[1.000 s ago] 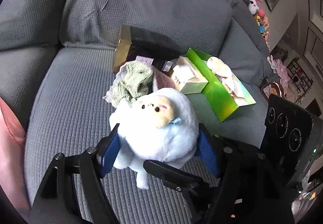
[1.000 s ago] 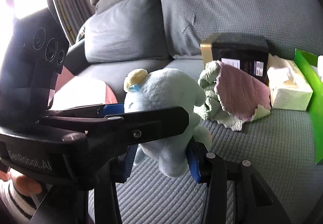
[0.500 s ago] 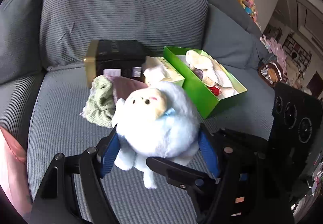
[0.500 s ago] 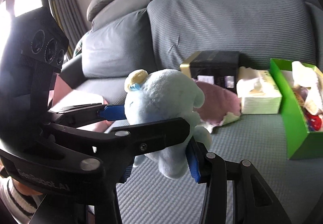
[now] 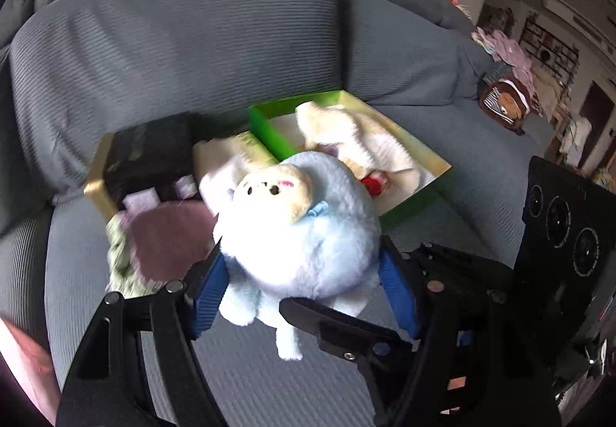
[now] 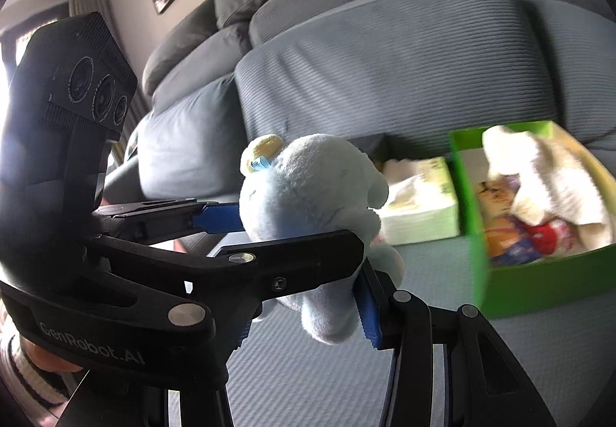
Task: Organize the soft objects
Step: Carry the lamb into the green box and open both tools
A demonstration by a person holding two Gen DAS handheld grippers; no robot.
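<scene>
Fingers of both grippers pinch the plush sheep (image 5: 300,234): the left gripper (image 5: 304,280) squeezes its sides, the right gripper (image 6: 304,307) clamps its lower body, likely sharing the bulky toy. It hangs above the sofa seat (image 5: 77,234), near the green box (image 6: 539,284) of soft things.

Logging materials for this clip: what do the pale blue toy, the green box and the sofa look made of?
Pale blue toy: plush, fuzzy pile, dented by both claws. Green box: likely glossy cardboard, with thin straight walls. Sofa: grey woven fabric with fine ribs, matte.
</scene>
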